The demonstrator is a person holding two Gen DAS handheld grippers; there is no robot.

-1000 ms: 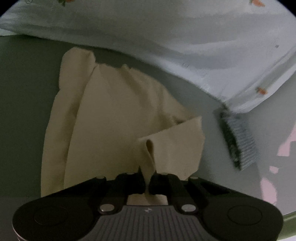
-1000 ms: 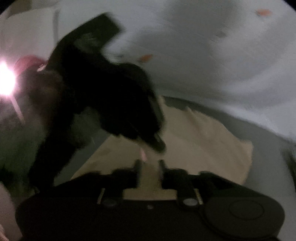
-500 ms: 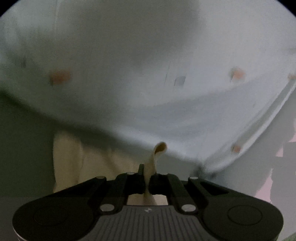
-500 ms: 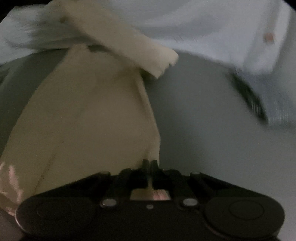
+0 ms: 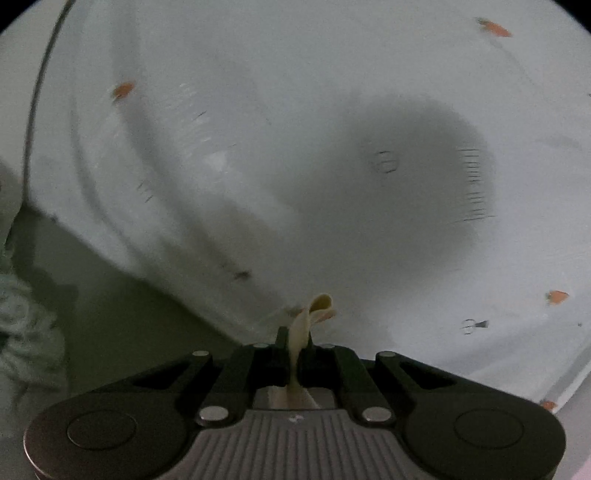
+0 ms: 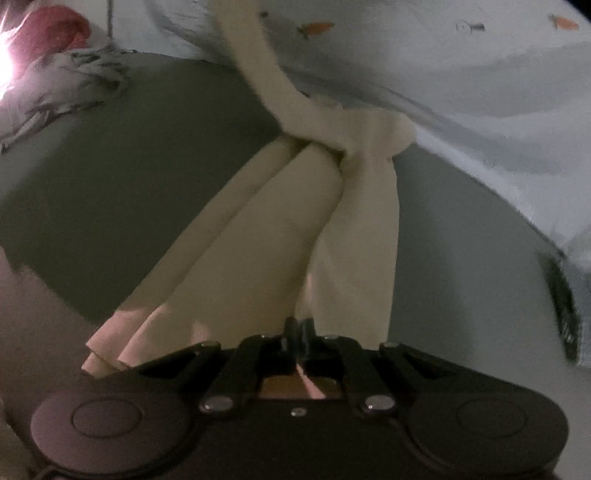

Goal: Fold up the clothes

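A cream cloth (image 6: 354, 221) hangs stretched and bunched above the dull green surface (image 6: 110, 206), rising to the upper left out of the right wrist view. My right gripper (image 6: 299, 328) is shut on its near edge. In the left wrist view my left gripper (image 5: 297, 343) is shut on another corner of the cream cloth (image 5: 314, 314), which sticks up as a small curl between the fingers. The rest of the cloth is hidden below that camera.
A large pale blue sheet printed with small orange carrots (image 5: 332, 147) fills the left wrist view and lies along the far side (image 6: 480, 92). A grey crumpled garment (image 6: 74, 85) and a red item (image 6: 48, 33) sit far left. A dark ribbed cuff (image 6: 561, 302) lies right.
My left gripper rose and swung away with its cream corner, lifting the cloth off the surface. My right gripper closed on the cloth's near edge, and the cloth now hangs bunched between both.
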